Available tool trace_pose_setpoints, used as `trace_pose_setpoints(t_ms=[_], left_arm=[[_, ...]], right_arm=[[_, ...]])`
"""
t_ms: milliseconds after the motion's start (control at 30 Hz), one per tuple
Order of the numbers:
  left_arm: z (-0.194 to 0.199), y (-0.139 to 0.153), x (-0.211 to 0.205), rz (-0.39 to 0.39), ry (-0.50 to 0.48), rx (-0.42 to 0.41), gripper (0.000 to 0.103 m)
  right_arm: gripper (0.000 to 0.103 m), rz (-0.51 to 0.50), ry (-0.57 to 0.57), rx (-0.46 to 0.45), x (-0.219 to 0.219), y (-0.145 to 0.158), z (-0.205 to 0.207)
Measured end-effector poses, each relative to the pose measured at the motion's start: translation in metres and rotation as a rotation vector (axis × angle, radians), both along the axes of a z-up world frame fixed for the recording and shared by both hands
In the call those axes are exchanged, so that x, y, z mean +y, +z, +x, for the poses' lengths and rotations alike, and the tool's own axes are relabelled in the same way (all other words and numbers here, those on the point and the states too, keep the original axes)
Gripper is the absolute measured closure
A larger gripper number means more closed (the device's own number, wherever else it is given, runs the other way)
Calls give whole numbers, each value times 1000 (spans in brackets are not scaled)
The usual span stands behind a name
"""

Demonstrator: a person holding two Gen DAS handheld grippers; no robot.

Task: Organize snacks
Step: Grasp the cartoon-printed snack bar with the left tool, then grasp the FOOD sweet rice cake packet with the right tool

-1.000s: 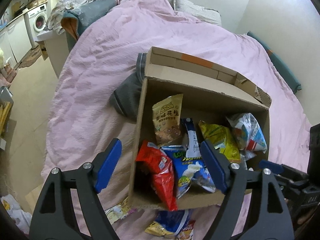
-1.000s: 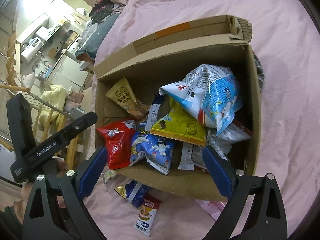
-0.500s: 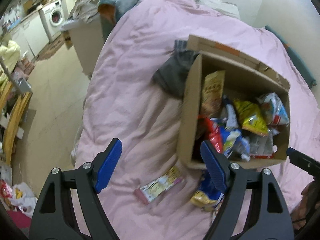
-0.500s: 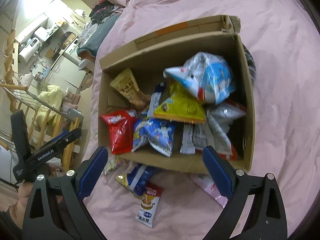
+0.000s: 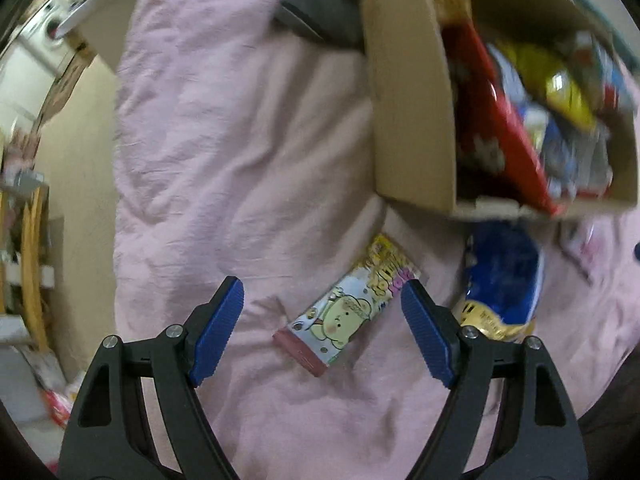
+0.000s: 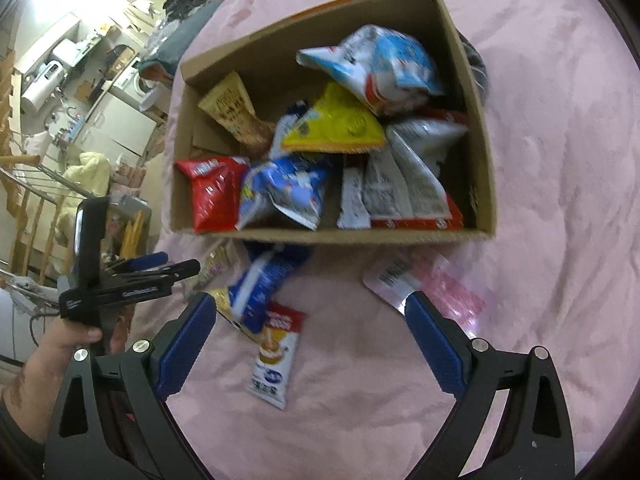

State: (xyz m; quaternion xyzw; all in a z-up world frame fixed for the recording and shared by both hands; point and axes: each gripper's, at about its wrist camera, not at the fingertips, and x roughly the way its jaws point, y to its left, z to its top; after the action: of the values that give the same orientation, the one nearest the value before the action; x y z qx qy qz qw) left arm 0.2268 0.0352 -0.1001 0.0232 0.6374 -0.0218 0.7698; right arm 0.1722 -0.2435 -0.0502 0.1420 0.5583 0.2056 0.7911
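Observation:
A cardboard box [image 6: 486, 184] [image 5: 412, 120] full of snack bags sits on a pink bedspread. In front of it lie loose snacks: a long yellow-and-blue cartoon packet [image 5: 348, 308], a blue bag [image 5: 500, 284] [image 6: 260, 284], a small white-and-red packet [image 6: 276, 354] and a pink packet [image 6: 432, 284]. My left gripper [image 5: 322, 320] points steeply down, open, with the cartoon packet between its fingers but untouched. My right gripper [image 6: 310, 344] is open above the small white-and-red packet. The left gripper [image 6: 132, 276] shows in the right wrist view, held by a hand.
A grey garment [image 5: 320, 12] lies beside the box's far left corner. The bed's left edge drops to a beige floor [image 5: 76, 184] with a wooden rack [image 6: 28, 208], cabinets and a washing machine beyond.
My left gripper has swung left off the box and dropped down over the cartoon packet on the bedspread. My right gripper has drawn back from the box, so the loose packets now lie between its fingers.

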Motion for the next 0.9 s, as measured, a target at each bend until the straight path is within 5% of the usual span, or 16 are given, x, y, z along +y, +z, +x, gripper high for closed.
trace_pose_setpoints(t_ms=[133, 200, 400, 633, 900], left_arm=[[0, -10, -14, 9, -33, 20, 29], [0, -15, -20, -16, -41, 44, 48], [-4, -23, -31, 14, -71, 64, 75], [-30, -7, -23, -10, -36, 45, 79], [-69, 21, 9, -117, 155, 14, 79]], right_arm=[[5, -4, -12, 13, -9, -4, -3], [5, -7, -19, 19, -13, -6, -2], [5, 2, -23, 35, -13, -10, 1], [5, -16, 28, 88, 7, -21, 1], [5, -88, 84, 173, 44, -45, -3]])
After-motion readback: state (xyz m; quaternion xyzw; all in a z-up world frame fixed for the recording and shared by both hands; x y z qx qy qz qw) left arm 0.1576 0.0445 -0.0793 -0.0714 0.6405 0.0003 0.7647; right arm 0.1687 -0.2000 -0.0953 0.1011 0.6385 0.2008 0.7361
